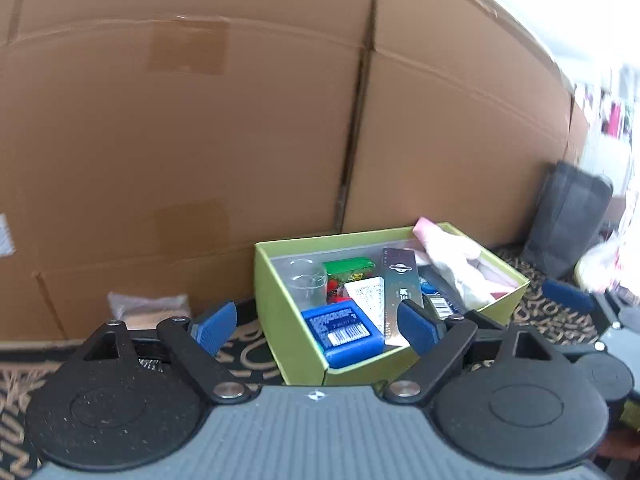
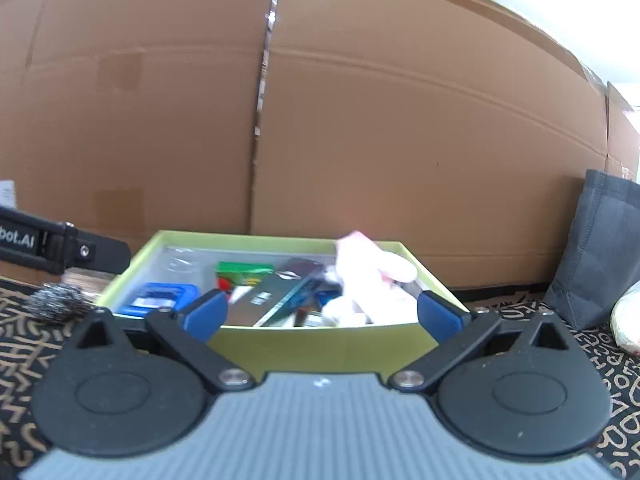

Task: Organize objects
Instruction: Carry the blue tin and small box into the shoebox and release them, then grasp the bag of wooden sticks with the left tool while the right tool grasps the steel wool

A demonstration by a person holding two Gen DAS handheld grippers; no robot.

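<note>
box (image 1: 292,344): matt green card | glass (image 1: 308,285): clear, glossy | cartons (image 1: 180,140): matt brown cardboard | bag (image 2: 600,256): grey cloth

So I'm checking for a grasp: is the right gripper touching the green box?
Apart. In the right wrist view the right gripper is open, its blue pads sitting in front of the green box with nothing between them.

**A:** What do the handheld tools look like?

**B:** The left gripper (image 1: 316,326), in the lower half of its frame, has a ribbed grey body, two round black discs, black link arms with silver screws, and blue ribbed pads (image 1: 416,328).

**A:** And the other?

**B:** The right gripper (image 2: 322,312) looks the same. At the left edge of its frame, a black bar shows white lettering "bot.AI".
</note>
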